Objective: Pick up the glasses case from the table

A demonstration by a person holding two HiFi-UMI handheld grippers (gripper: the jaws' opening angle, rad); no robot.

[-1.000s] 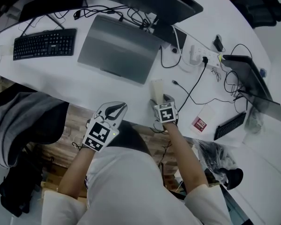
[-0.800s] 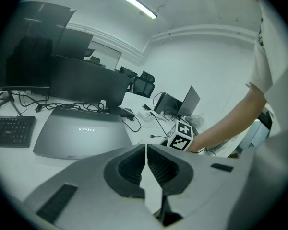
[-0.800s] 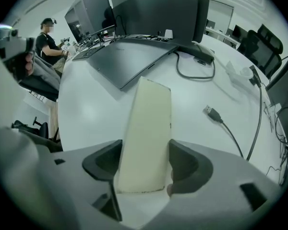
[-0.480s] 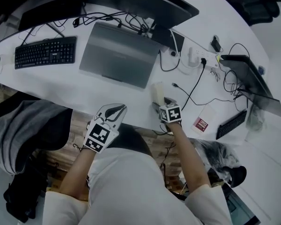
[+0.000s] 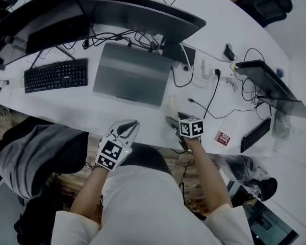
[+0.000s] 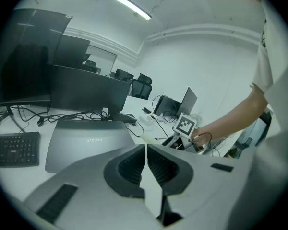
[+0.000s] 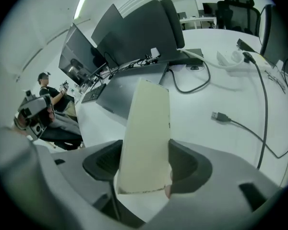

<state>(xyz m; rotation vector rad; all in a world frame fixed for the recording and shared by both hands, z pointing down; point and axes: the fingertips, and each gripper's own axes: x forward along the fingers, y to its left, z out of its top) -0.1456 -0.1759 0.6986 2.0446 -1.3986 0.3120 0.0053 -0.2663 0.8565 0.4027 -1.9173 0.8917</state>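
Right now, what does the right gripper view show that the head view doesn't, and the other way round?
Only the right gripper view shows the right gripper up close, its jaws closed on either side of the cream glasses case, and another person far in the background. Only the head view shows the red-and-white card, the small black keyboard beside it, and the wearer's white shirt. Both show the glasses case, the closed grey laptop, the curved monitor behind it and the white table.

hand-held gripper (image 7: 143,169) clamping cream glasses case (image 7: 146,133)
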